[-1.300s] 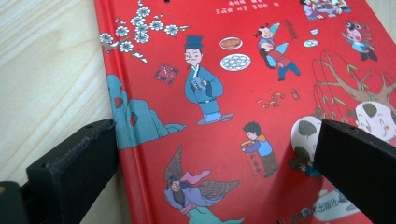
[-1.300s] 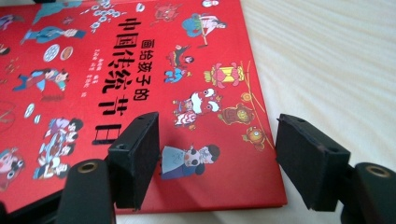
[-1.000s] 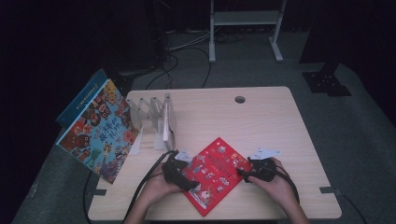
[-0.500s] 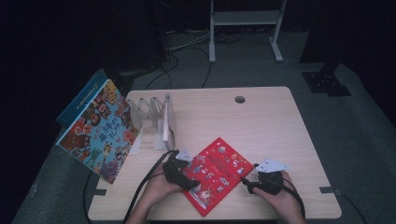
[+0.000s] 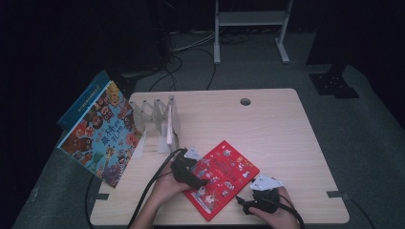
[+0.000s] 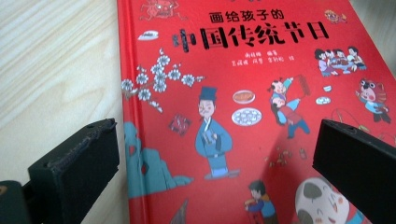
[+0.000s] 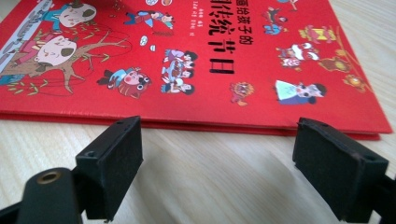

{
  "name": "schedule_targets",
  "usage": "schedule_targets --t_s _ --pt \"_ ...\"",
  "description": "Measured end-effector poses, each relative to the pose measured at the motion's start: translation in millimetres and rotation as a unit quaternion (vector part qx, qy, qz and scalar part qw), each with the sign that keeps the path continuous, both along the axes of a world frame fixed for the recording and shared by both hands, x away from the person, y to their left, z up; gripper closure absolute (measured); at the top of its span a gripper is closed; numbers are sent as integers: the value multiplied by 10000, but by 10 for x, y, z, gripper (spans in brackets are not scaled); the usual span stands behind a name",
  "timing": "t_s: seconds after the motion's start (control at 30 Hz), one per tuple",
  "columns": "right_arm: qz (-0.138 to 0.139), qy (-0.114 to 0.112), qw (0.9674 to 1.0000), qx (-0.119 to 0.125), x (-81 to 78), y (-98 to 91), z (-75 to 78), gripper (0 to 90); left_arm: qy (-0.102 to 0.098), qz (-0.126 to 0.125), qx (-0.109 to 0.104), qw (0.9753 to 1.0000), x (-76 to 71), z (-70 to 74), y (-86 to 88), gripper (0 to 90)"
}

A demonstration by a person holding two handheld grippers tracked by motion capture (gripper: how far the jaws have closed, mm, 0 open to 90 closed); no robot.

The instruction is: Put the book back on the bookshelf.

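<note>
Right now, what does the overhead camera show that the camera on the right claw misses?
Only the high view shows the big picture book leaning at the table's left edge, the clear rack beside it, the hole in the tabletop and the left claw. Only the right gripper view shows the red book's near edge up close, with bare wood between it and the open jaws. Both show the red book lying flat on the table.

A picture book [image 5: 222,179] lies flat on the worktop [image 5: 277,129] near its front edge. The left hand-held gripper [image 5: 199,181] rests over the book's left part; the right hand-held gripper [image 5: 241,204] sits on the worktop just right of it. A divider rack [image 5: 160,121] stands behind-left, with a larger book [image 5: 102,136] leaning at the worktop's left edge.
</note>
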State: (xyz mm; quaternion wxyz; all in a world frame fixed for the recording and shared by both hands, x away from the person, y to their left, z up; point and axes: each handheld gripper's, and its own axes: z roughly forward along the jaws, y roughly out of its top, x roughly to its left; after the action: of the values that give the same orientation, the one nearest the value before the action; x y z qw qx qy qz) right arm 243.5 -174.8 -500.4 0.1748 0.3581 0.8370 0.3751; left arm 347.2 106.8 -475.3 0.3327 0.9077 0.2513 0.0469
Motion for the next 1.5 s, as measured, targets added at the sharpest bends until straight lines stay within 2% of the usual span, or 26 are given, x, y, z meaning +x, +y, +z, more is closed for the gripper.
schedule_targets --t_s 0.3,0.5,0.63,0.83,0.97,1.1,1.3,1.5 --pt "154 70 9998 -119 22 142 -21 112 21 -57 -39 10000 64 -21 -90 0" --pt "262 145 9994 -166 142 193 -36 14 27 -68 -8 10000 157 -14 -170 0" --pt "278 276 9992 -116 208 190 -38 12 13 95 23 10000 205 -17 -225 0" --pt "281 287 9991 -111 218 186 -42 9 -57 270 34 9996 260 -30 -236 0" --pt "263 336 9990 -95 226 191 -41 2 36 379 113 9992 274 -91 -242 0" --pt "261 335 9990 -97 228 193 -42 1 126 500 3 9987 275 -117 -244 0" --pt "257 329 9991 -107 229 194 -43 1 34 840 -133 9964 215 -141 -271 0" --pt "215 352 9991 -105 228 202 -43 0 13 1029 -145 9946 191 -145 -296 0"
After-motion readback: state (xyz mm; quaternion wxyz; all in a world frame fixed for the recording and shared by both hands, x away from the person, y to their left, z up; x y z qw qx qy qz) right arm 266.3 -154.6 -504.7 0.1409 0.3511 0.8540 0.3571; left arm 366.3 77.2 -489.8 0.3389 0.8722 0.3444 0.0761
